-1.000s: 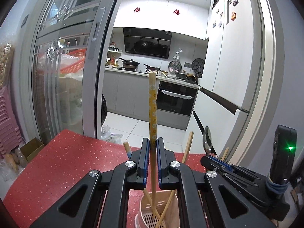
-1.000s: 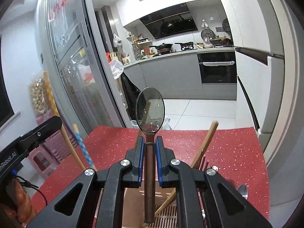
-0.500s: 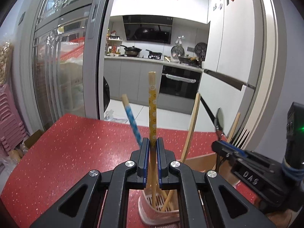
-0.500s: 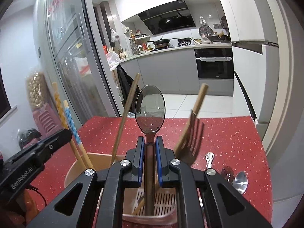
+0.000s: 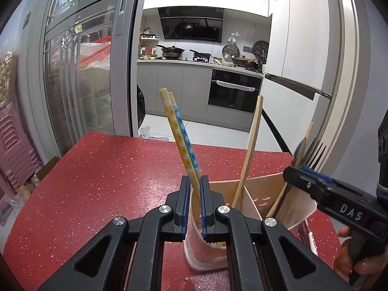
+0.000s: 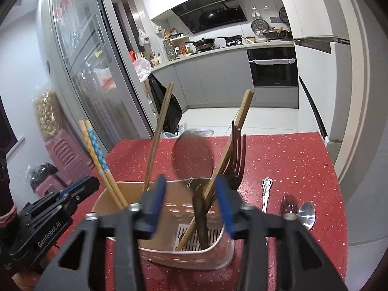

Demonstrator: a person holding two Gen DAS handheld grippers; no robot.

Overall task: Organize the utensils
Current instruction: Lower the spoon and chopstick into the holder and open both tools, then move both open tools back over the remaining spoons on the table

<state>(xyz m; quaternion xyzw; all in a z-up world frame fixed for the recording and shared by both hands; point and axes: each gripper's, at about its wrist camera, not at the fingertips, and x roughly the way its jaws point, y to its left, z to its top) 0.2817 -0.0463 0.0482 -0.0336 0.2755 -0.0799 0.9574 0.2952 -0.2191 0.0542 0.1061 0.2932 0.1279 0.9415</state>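
Grey kitchen cabinets (image 5: 184,89), built-in oven (image 5: 234,89), glass door (image 5: 80,77).

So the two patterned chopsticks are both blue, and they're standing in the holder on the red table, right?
Not quite: only one chopstick is blue; the other is yellow. The left wrist view shows both standing in the holder on the red table.

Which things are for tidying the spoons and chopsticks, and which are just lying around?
For the job: utensil holder, yellow chopstick, blue chopstick, dark spoon, fork, loose spoons waiting on the red table.

Just lying around: pink stools, black bag on the floor, pans in the kitchen behind.
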